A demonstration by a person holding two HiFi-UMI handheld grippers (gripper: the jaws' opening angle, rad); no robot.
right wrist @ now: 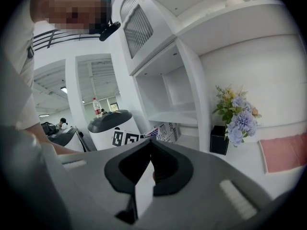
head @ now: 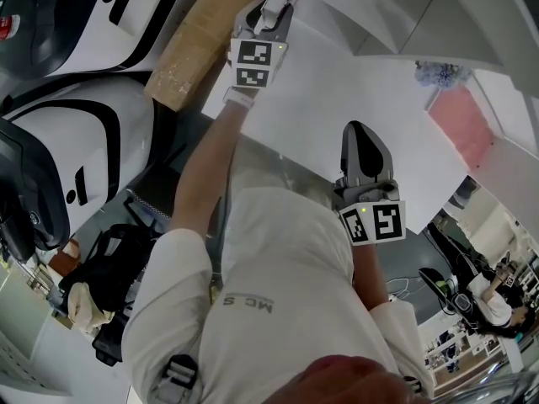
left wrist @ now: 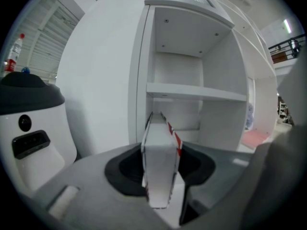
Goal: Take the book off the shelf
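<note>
A white book (left wrist: 159,186) with red-striped cover edges stands upright between the jaws of my left gripper (left wrist: 160,147), and the pads press on both of its covers. It sits just in front of the lower compartment of the white shelf unit (left wrist: 192,92). The right gripper view shows the same book (right wrist: 165,131), with a patterned cover, at the shelf's lower opening next to the left gripper's marker cube (right wrist: 122,138). In the head view my left gripper (head: 268,13) reaches up to the shelf's left end and the book is hidden. My right gripper (head: 364,141) hangs lower, shut and empty.
A white machine with a dark lid (left wrist: 29,128) stands left of the shelf. Purple flowers in a black vase (right wrist: 235,121) and a pink mat (right wrist: 285,152) sit on the counter to the right. A cardboard box (head: 198,45) lies by the shelf's left side.
</note>
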